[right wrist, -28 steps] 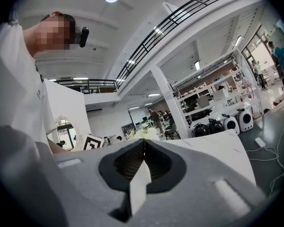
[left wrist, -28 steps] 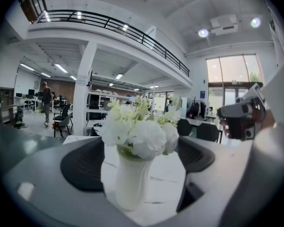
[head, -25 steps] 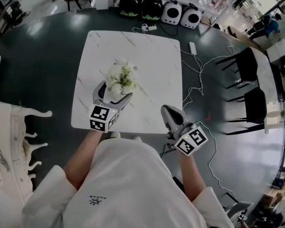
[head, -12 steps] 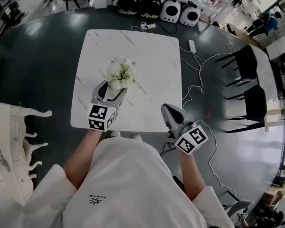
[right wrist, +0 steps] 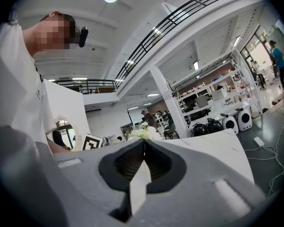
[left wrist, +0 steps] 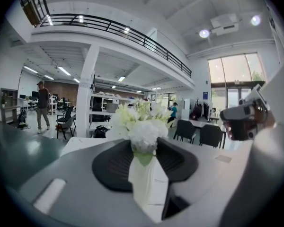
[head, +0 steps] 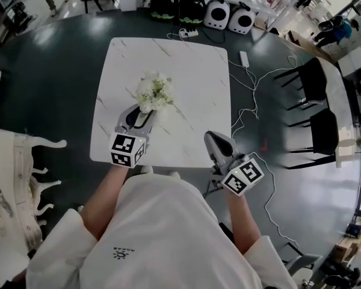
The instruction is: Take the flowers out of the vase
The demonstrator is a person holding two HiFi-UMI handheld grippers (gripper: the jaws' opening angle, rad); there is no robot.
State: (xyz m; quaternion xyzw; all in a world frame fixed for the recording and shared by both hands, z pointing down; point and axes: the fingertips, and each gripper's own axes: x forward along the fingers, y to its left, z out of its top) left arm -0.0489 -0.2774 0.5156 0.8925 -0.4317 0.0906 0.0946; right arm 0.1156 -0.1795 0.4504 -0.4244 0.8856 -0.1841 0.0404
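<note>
A bunch of white flowers [head: 153, 93] stands near the middle of the white marble table [head: 192, 71]; the blossoms hide the vase from above. My left gripper [head: 145, 114] reaches in just below the blooms from the near side. Its jaws are closing, and the green stems under the white flowers [left wrist: 143, 132] sit between the dark pads [left wrist: 114, 165], which touch them on both sides. My right gripper [head: 219, 146] hovers past the table's near right edge, well away from the flowers, its jaws shut with nothing between them. In the right gripper view the flowers [right wrist: 143, 133] show far off beyond the right gripper [right wrist: 144, 148].
Black chairs [head: 313, 83] stand to the right of the table. White cables [head: 253, 104] and a power strip [head: 243, 60] lie on the dark floor. Bags and round devices [head: 192, 8] line the far side. A white ornate piece [head: 24, 179] stands at the left.
The left gripper's jaws have closed in from wide open onto the stems under the blossoms. The right gripper has not moved.
</note>
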